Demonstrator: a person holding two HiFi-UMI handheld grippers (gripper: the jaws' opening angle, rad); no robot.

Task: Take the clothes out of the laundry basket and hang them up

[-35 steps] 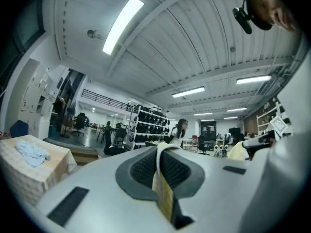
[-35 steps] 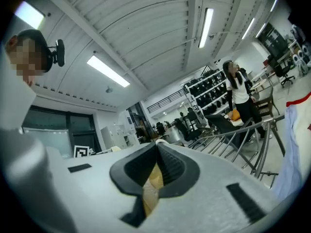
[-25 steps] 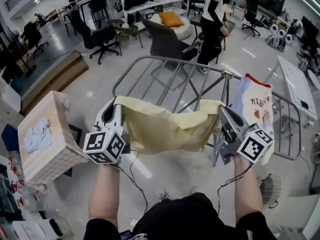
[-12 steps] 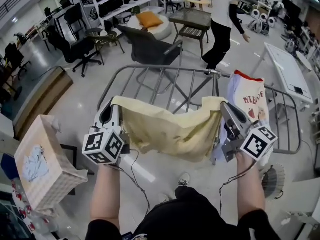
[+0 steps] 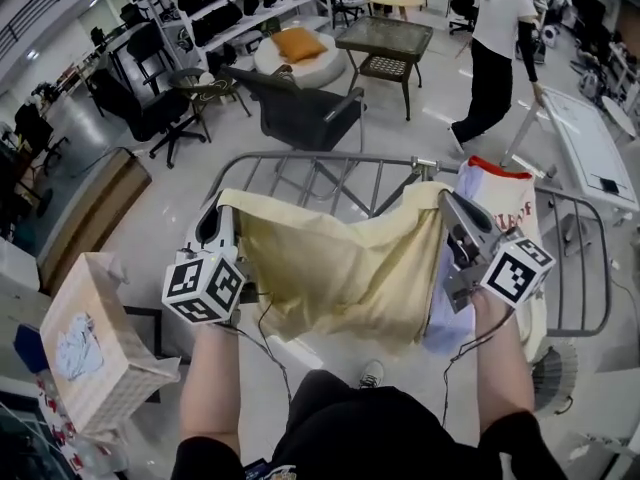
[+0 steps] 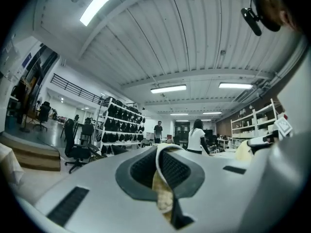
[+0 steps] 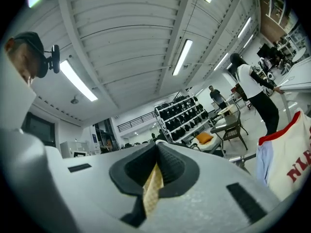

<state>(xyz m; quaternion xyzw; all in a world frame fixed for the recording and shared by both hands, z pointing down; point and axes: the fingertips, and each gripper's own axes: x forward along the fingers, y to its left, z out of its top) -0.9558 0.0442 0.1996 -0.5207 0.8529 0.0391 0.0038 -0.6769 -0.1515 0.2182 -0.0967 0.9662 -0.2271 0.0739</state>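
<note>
Across the open workshop floor we have carried the yellow cloth [image 5: 340, 268], stretched between our left gripper [image 5: 220, 220] and right gripper [image 5: 452, 206], both clamped on its top corners, up to the drying rack [image 5: 330, 156], with the laundry basket [image 5: 125, 313] now behind at our left, so draping looks next.

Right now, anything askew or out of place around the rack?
Nothing stands out. The yellow cloth sags between the left gripper and right gripper, each shut on its top edge, by the drying rack. The white garment hangs on the rack's right side.
</note>
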